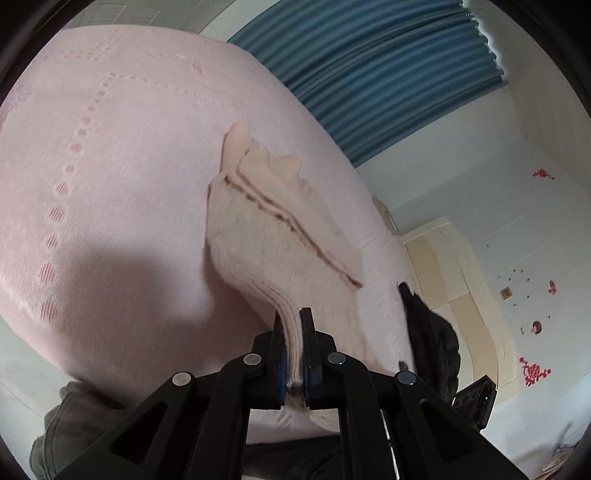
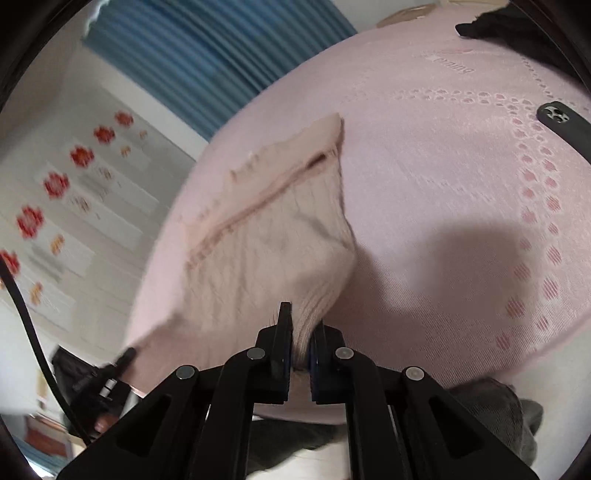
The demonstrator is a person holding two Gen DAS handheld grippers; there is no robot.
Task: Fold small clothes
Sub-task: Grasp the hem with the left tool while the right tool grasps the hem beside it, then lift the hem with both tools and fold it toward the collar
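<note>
Left gripper (image 1: pixel 293 332) and right gripper (image 2: pixel 301 332) each pinch the knit garment's (image 1: pixel 280 236) ribbed hem; carry both corners evenly toward 12 o'clock over the pink bedsheet (image 1: pixel 110 177), keeping the hem taut.

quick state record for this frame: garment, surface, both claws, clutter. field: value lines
garment: beige knit piece, ribbed hem lifted, far end on the surface
surface: pink bedspread
left claw: shut on the ribbed hem
right claw: shut on the ribbed hem
clutter: phone and dark cloth on the bedspread
background: blue curtain
</note>
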